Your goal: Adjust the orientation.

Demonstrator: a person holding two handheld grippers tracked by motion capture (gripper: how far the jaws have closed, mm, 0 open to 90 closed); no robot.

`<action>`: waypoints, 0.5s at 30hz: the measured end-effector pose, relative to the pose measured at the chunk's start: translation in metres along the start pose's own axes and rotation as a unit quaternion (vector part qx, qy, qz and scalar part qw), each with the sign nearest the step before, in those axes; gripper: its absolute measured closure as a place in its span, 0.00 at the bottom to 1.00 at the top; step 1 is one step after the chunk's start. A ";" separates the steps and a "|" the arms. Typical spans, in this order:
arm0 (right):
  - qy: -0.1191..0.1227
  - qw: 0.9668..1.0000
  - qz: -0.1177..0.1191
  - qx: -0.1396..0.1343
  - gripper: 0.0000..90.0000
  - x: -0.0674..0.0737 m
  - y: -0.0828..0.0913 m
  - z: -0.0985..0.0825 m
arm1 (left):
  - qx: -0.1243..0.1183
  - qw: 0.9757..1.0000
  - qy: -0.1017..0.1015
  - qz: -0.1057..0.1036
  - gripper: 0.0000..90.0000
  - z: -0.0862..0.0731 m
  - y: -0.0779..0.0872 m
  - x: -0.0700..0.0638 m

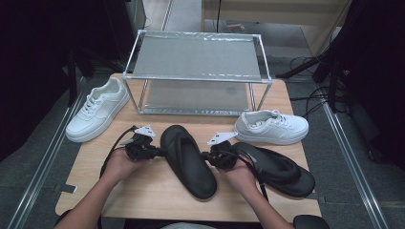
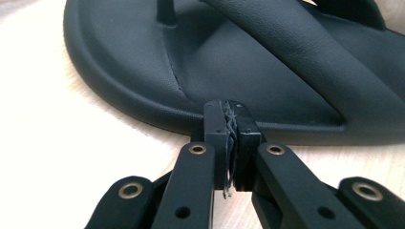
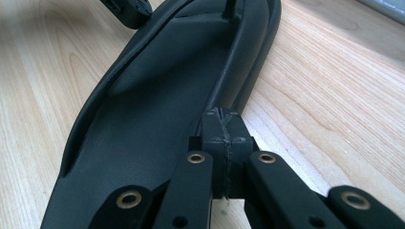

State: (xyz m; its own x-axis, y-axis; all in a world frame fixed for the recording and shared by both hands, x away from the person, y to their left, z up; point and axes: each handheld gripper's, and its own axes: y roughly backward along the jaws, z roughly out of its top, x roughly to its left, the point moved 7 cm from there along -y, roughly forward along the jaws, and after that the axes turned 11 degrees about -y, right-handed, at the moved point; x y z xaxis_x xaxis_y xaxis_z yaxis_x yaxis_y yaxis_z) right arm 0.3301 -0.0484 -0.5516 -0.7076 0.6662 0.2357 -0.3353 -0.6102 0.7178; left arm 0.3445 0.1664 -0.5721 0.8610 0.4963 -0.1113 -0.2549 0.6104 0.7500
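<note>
On the far left of the surface (image 1: 143, 191) we see a white sneaker (image 1: 97, 114), then our left gripper (image 1: 157, 152) with jaws clenched on nothing, tips just at the rim of the black sandal (image 1: 187, 161) lying mid-surface. Right of it, our right gripper (image 1: 206, 156) has jaws clenched empty at that sandal's other edge, then a second black sandal (image 1: 279, 168) and another white sneaker (image 1: 271, 127) before the metal rack (image 1: 197, 71).

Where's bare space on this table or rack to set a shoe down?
Free: both rack shelves, the front-left table corner below the left gripper, and the front edge between the forearms. Crowded: mid-table, where two black sandals and the right gripper sit below the white sneakers.
</note>
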 end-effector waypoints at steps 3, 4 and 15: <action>-0.009 1.000 0.003 -0.004 1.00 0.003 0.000 0.001 | 0.001 1.000 -0.003 0.005 0.98 0.000 0.000 0.002; -0.011 1.000 0.006 -0.004 1.00 0.004 -0.001 0.001 | 0.002 1.000 -0.005 0.007 0.98 0.000 0.001 0.003; -0.024 1.000 0.012 -0.009 1.00 0.012 -0.004 0.003 | 0.005 1.000 0.006 0.013 0.98 0.003 0.001 0.014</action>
State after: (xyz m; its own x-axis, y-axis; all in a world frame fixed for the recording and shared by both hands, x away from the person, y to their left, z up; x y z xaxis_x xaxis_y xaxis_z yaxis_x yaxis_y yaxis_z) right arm 0.3245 -0.0368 -0.5501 -0.6852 0.6709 0.2834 -0.3310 -0.6335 0.6994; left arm 0.3579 0.1715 -0.5710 0.8491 0.5189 -0.0987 -0.2727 0.5906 0.7595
